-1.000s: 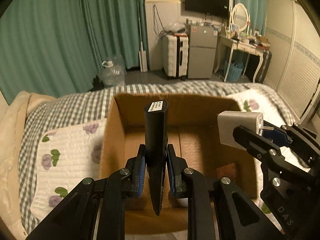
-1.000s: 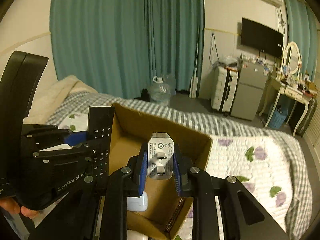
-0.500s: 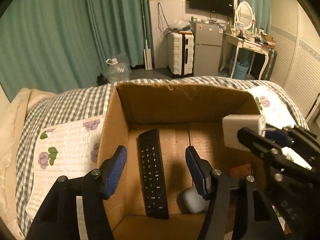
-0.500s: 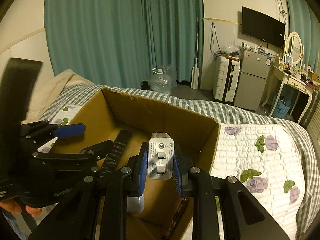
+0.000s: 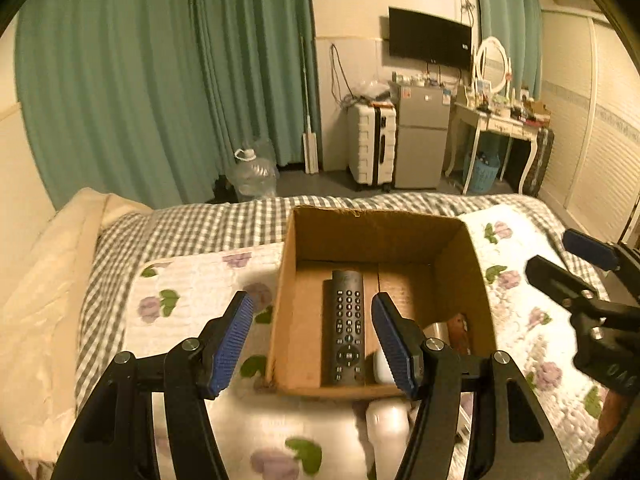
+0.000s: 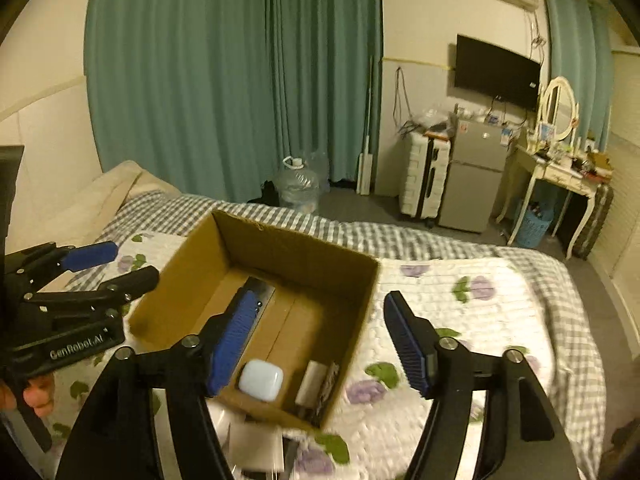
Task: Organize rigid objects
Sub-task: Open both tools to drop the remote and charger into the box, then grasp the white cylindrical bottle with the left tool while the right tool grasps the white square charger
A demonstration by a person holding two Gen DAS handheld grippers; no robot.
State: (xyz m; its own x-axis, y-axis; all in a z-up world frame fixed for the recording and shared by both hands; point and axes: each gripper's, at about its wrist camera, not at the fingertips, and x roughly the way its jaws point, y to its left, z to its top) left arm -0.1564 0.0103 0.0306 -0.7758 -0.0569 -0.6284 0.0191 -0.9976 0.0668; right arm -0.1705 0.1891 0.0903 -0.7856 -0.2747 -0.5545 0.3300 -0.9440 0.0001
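An open cardboard box (image 5: 366, 226) (image 6: 332, 268) sits on the bed. Inside lie a black remote (image 5: 348, 326) (image 6: 262, 294), a white earbud case (image 6: 261, 380) (image 5: 382, 368), a white charger block (image 6: 311, 382) and a brown item (image 5: 458, 332). My left gripper (image 5: 316, 340) is open and empty above the box's near edge. My right gripper (image 6: 320, 344) is open and empty above the box's right side; it also shows at the right edge of the left wrist view (image 5: 576, 276). A white object (image 5: 386, 424) lies on the bed in front of the box.
The bed has a floral quilt (image 6: 460, 308) over a grey checked sheet (image 5: 192, 228) and a beige blanket (image 5: 40, 280) at the left. Flat items (image 6: 256, 448) lie before the box. A water jug (image 5: 252, 174), suitcase (image 5: 370, 146), fridge and dressing table stand beyond.
My left gripper opened and dropped the remote into the box, then drew back. My right gripper opened and released the white charger into the box and also pulled back.
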